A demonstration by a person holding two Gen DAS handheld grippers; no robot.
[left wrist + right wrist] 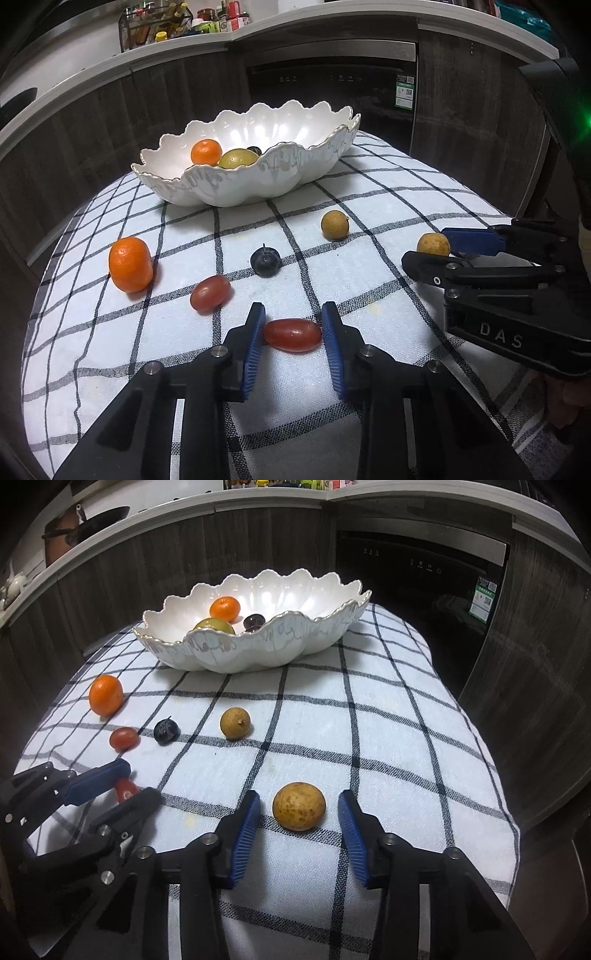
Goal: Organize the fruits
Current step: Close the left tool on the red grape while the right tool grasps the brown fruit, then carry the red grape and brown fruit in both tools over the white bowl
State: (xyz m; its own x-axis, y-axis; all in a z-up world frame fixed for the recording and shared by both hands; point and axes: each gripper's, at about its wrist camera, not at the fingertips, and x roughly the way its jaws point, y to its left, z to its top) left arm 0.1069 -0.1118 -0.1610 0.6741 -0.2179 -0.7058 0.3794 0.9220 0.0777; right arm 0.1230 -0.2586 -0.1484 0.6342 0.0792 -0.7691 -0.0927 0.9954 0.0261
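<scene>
A white scalloped bowl point(236, 188) point(258, 653) stands at the far side of the checked cloth, holding an orange point(206, 151), a yellow-green fruit point(237, 158) and a dark fruit point(253, 621). My left gripper point(293, 332) is closed against both ends of a red grape point(292, 335), which lies on the cloth. My right gripper point(299, 812) is open around a speckled tan longan point(299, 805) point(433, 244), not touching it. Loose on the cloth lie an orange point(130, 264), a second red grape point(210, 292), a dark grape point(265, 261) and another longan point(334, 225).
The small table's cloth point(369, 738) drops off at its left, right and near edges. Dark cabinets and a black appliance point(332, 85) stand behind. A counter above carries jars and bottles point(207, 20).
</scene>
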